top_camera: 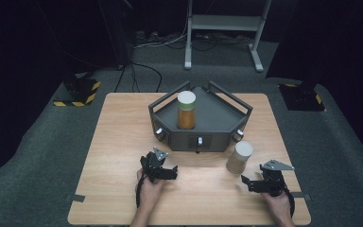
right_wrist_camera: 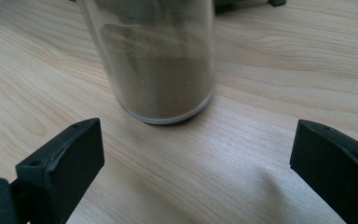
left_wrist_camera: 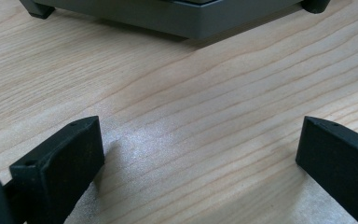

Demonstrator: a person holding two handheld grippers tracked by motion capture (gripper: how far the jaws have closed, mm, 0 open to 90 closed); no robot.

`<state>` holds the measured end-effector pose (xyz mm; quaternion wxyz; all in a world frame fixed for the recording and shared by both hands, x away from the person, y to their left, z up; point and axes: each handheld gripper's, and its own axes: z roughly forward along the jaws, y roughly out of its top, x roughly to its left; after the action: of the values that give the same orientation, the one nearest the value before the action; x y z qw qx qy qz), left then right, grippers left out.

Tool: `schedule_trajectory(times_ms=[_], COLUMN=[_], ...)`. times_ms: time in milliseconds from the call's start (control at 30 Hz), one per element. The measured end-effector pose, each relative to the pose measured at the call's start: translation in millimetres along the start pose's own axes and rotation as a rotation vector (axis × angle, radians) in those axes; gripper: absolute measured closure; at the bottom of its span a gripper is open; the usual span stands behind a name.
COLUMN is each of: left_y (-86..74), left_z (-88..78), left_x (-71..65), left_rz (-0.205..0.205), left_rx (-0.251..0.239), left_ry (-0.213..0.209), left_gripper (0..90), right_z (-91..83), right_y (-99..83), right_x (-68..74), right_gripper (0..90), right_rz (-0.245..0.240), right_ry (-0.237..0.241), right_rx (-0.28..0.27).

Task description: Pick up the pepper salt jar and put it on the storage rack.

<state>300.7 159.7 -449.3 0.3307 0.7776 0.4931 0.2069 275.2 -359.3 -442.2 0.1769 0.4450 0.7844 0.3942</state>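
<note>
Brown-filled jar (right_wrist_camera: 161,65) upright just ahead of right gripper (right_wrist_camera: 196,163), jaws wide.

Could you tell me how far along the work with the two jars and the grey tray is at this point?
One step looks done: the orange jar stands upright inside the grey tray. In hand: the right gripper, jaws wide open, faces the brown jar, which stands on the table beside the tray, untouched. Probably left: grasping that jar and placing it in the tray. The left gripper is open and holds nothing.
</note>
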Motion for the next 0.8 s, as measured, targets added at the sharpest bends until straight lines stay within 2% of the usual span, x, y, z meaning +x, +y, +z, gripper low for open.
schedule_trajectory(times_ms=[800], left_y=[0.0], left_z=[0.0], left_x=[0.0], left_rz=[0.000], left_rx=[0.000], left_ry=[0.000], left_gripper=[1.1], right_z=[16.0], right_y=[16.1], right_x=[5.6], right_gripper=[4.4], right_rz=[-0.007], right_ry=[0.043], right_rx=[-0.024])
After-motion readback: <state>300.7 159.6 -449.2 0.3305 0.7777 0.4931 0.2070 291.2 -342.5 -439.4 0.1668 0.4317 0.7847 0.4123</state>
